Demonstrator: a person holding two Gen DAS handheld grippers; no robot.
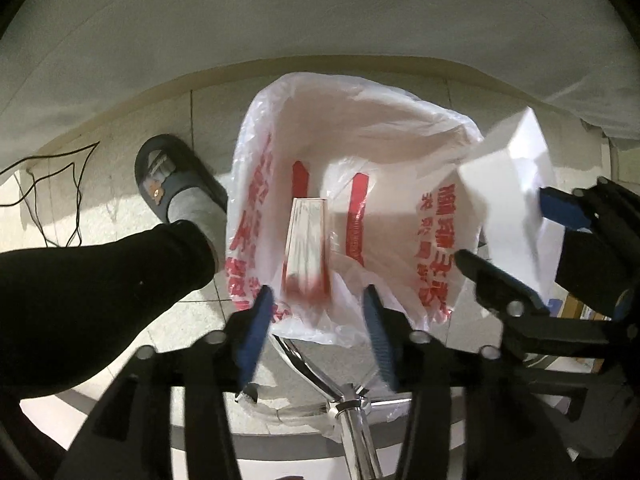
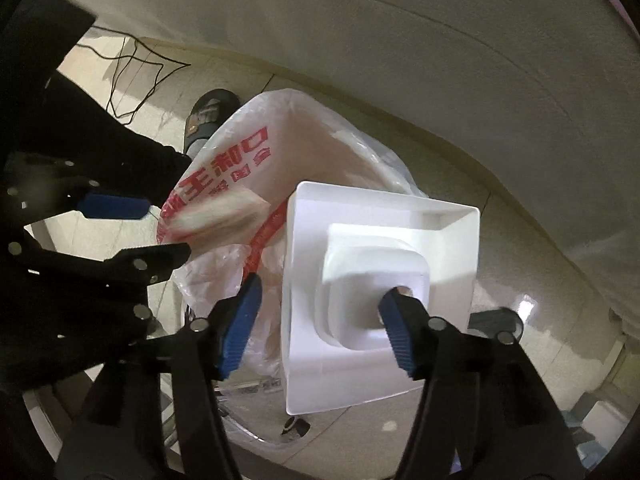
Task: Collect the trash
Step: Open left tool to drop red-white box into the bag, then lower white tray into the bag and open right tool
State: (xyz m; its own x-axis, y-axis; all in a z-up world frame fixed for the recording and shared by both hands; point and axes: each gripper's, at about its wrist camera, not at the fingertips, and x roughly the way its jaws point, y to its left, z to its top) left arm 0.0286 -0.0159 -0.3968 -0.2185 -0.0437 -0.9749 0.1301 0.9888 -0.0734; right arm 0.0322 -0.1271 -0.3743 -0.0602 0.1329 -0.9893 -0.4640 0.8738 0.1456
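Note:
A white plastic bag (image 1: 360,140) with red print stands open on the tiled floor below both grippers. My left gripper (image 1: 316,320) points down over its mouth, jaws open. A red and white carton (image 1: 308,248) shows blurred beneath them inside the bag, touched by neither pad. In the right wrist view the same carton (image 2: 216,216) lies just past the left gripper (image 2: 140,232). My right gripper (image 2: 320,320) is open over the bag (image 2: 320,152) around a white plastic tray (image 2: 380,240). The left pad stands apart from the tray's edge. The tray (image 1: 516,176) tilts at the bag's right rim.
A person's leg in black trousers, with a grey sock and a dark slipper (image 1: 172,176), stands left of the bag. Black cables (image 1: 52,184) lie on the floor by the wall. A chrome chair base (image 1: 352,420) sits under the grippers. A pale wall runs behind.

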